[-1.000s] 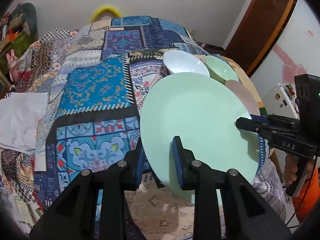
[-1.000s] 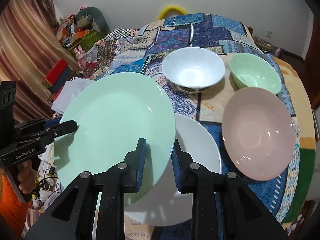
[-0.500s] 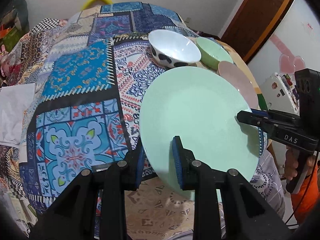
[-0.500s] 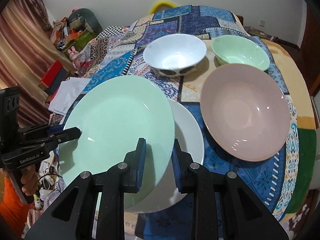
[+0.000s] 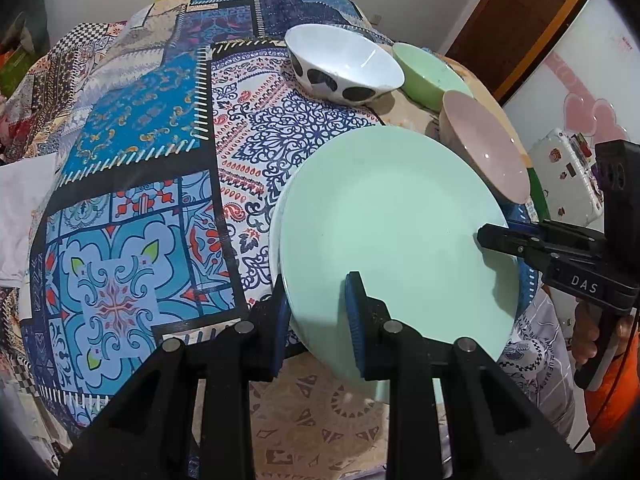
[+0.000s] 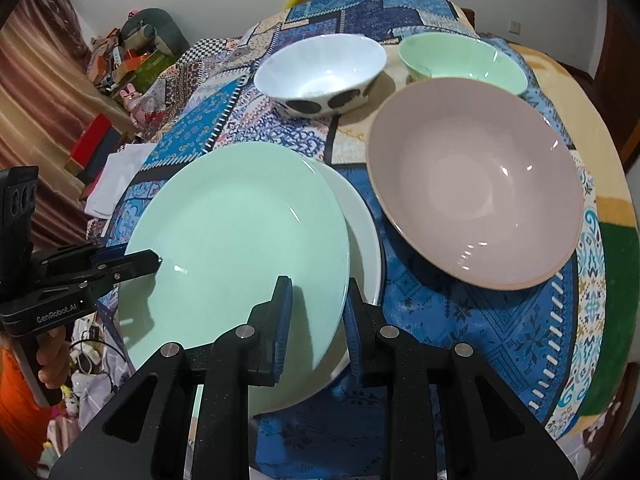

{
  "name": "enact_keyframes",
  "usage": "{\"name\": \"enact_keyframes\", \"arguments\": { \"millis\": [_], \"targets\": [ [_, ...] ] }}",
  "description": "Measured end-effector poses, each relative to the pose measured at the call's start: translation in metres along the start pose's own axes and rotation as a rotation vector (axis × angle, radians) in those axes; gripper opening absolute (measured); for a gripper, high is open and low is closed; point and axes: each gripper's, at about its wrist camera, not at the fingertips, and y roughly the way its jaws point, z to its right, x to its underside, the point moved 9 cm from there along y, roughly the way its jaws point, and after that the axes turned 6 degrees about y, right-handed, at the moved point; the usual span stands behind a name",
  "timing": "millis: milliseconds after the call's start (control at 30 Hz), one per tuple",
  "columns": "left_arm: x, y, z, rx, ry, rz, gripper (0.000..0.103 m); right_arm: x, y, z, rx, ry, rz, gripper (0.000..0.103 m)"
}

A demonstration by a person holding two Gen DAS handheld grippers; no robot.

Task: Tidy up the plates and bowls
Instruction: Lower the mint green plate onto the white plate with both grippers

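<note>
A mint green plate (image 5: 392, 232) (image 6: 240, 240) is held by its two opposite rims. My left gripper (image 5: 316, 312) is shut on its near-left rim, and my right gripper (image 6: 316, 320) is shut on the opposite rim. Each gripper shows in the other view: the right gripper (image 5: 492, 236) and the left gripper (image 6: 152, 260). The plate hangs low over a white plate (image 6: 360, 224) (image 5: 274, 236), covering most of it; whether they touch I cannot tell. A pink deep plate (image 6: 472, 184), a white spotted bowl (image 6: 320, 68) and a green bowl (image 6: 460, 60) stand beyond.
A patchwork cloth (image 5: 132, 160) covers the round table. A white folded cloth (image 5: 20, 200) lies off its left side. The table's right edge (image 6: 612, 248) drops away near the pink plate. Boxes and clutter (image 6: 120, 64) sit by a curtain.
Both grippers have come down and forward with the green plate. It now sits lower over the white plate, and the bowls look nearer.
</note>
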Motion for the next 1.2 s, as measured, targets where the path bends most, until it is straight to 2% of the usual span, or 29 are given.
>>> {"name": "enact_keyframes", "arguments": {
  "millis": [200, 433, 833, 1067, 1200],
  "targets": [
    [-0.003, 0.005, 0.002, -0.019, 0.015, -0.002, 0.027, 0.002, 0.003, 0.004, -0.005, 0.018, -0.007, 0.023],
    [-0.008, 0.009, 0.0, -0.011, -0.001, -0.008, 0.027, -0.001, 0.002, 0.005, -0.012, 0.028, -0.001, 0.023],
    [-0.006, 0.012, 0.001, -0.016, 0.029, -0.006, 0.027, -0.001, 0.002, 0.004, -0.007, 0.017, 0.002, 0.023],
    [-0.005, 0.013, 0.001, -0.046, 0.06, -0.004, 0.027, -0.001, -0.001, 0.006, -0.01, 0.023, 0.002, 0.023],
    [-0.004, 0.014, 0.001, -0.064, 0.078, 0.0, 0.026, -0.001, -0.001, 0.012, 0.022, 0.021, 0.004, 0.026]
  ]
}}
